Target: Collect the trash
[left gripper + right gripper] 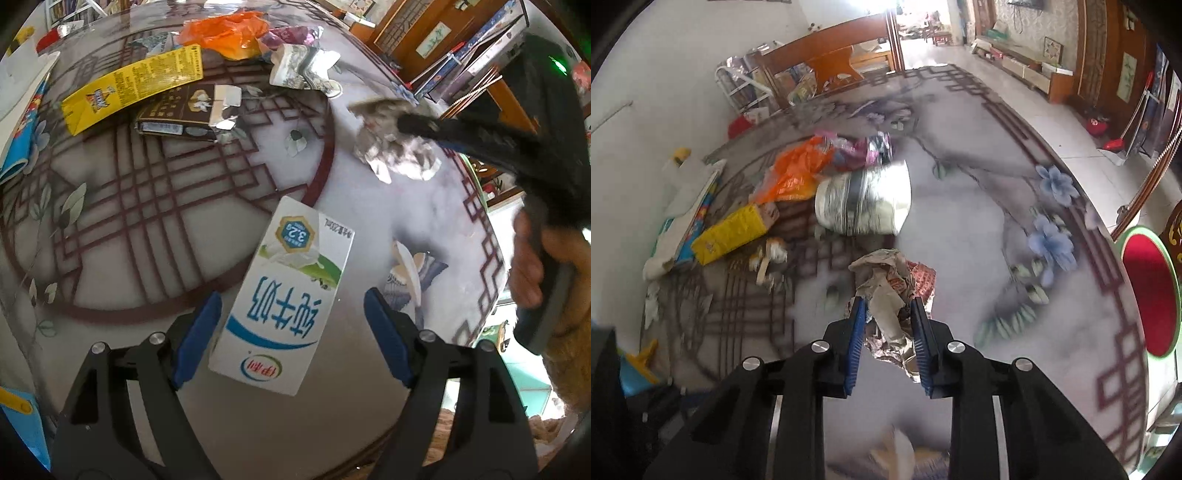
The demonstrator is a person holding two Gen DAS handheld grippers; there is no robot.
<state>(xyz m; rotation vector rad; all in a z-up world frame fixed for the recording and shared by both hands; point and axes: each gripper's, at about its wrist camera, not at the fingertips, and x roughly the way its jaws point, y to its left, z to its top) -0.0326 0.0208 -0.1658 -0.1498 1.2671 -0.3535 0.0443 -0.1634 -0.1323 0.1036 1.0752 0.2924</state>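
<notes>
Trash lies scattered on the desk point(369, 206). Right tongs point(888, 314) pinch a crumpled wrapper point(886, 284): light, soft, crushable, best gripped mid-wad. Left tongs point(291, 332) stand wide, straddling a milk carton point(284, 299) without touching it; stiff, light, slick, take its long sides. Desk edge near right; open room between.

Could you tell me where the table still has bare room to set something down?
Free: the pale stretch between the milk carton and crumpled wrapper, and the strip beside the blue painted flowers toward the table edge. Crowded: the far end, around the orange bag and yellow box.
</notes>
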